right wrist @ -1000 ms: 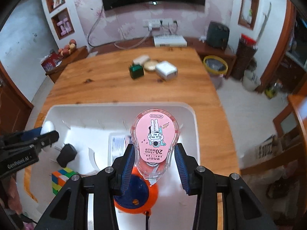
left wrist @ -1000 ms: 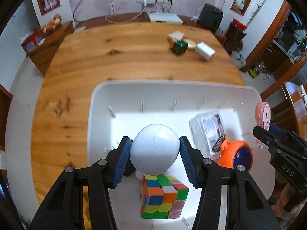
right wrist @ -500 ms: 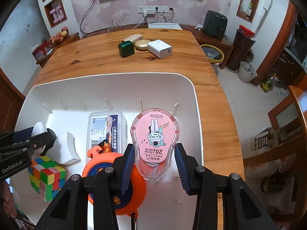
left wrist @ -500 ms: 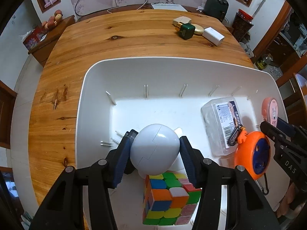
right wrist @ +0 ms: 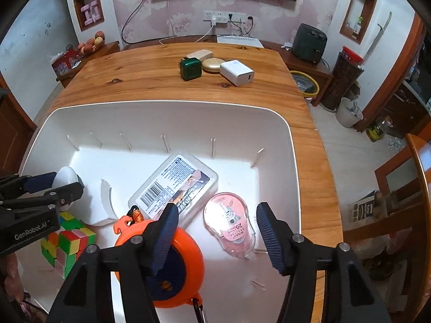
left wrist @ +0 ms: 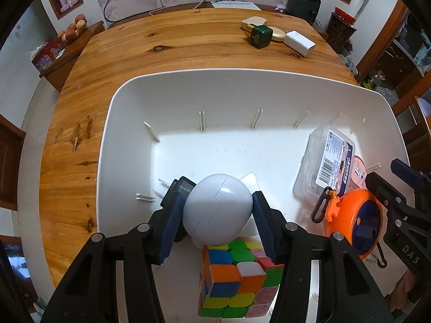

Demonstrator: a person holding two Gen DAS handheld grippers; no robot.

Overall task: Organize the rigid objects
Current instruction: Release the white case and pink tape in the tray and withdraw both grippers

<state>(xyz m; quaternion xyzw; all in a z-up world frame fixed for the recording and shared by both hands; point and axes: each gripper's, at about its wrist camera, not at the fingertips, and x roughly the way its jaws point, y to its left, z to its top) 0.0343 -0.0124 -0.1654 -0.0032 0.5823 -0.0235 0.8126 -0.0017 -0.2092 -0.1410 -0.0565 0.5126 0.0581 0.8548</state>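
My left gripper point(left wrist: 216, 224) is shut on a white egg-shaped shell point(left wrist: 216, 211) and holds it low inside the white bin point(left wrist: 188, 91), above a colour cube point(left wrist: 237, 277). My right gripper point(right wrist: 216, 235) is open and empty over the bin's right part. The pink correction tape dispenser point(right wrist: 231, 222) lies flat on the bin floor between its fingers. An orange tape measure point(right wrist: 172, 258) lies under the right gripper's left finger. A clear plastic box point(right wrist: 175, 188) lies beside the dispenser.
A green box point(right wrist: 190, 68), a gold round tin point(right wrist: 214, 64) and a white charger block point(right wrist: 237, 72) stand on the wooden table point(right wrist: 150, 75) beyond the bin. A loose white shell piece point(right wrist: 101, 202) and a black adapter point(left wrist: 179, 188) lie in the bin.
My right gripper has opened and let go of the pink dispenser, which now lies on the bin floor. Both grippers have moved lower into the bin. The left still holds the egg shell.
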